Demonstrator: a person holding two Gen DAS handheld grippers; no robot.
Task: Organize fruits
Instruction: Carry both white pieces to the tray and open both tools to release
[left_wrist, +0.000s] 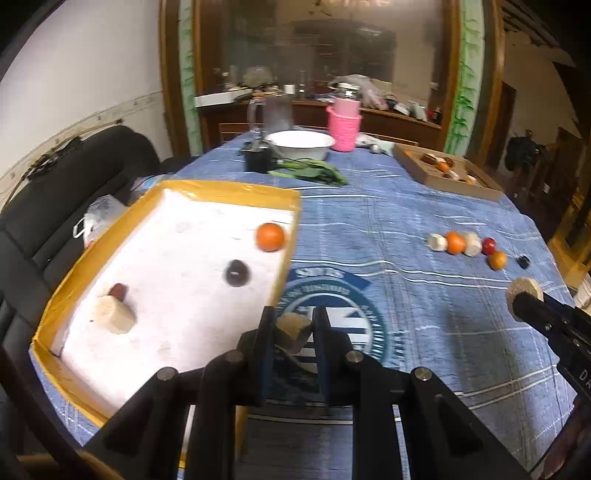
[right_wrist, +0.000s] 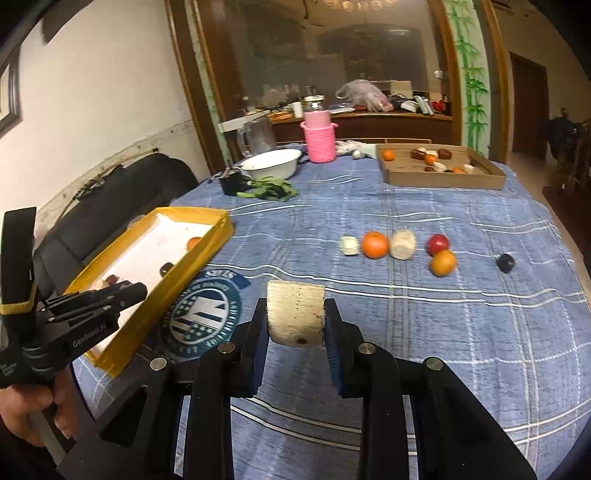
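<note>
Each gripper carries a pale chunk clear of the cloth, so neither drags. The left gripper (left_wrist: 293, 328) pinches a small pale piece (left_wrist: 292, 329) just beside the yellow tray (left_wrist: 229, 190), probably bound for the orange (left_wrist: 270, 236) and dark fruit (left_wrist: 236, 273) inside. The right gripper (right_wrist: 295, 317) clamps a bigger pale block (right_wrist: 295, 314); loose fruit (right_wrist: 375, 244) waits at one o'clock

Your grippers' fingers (right_wrist: 258, 332) are matt black plastic with shiny metal pins (right_wrist: 226, 347). The tablecloth (right_wrist: 406, 332) is woven blue cloth. The yellow tray (left_wrist: 229, 190) is glossy card, its floor matt white; the chunk (right_wrist: 295, 317) you hold looks rough, fibrous.
</note>
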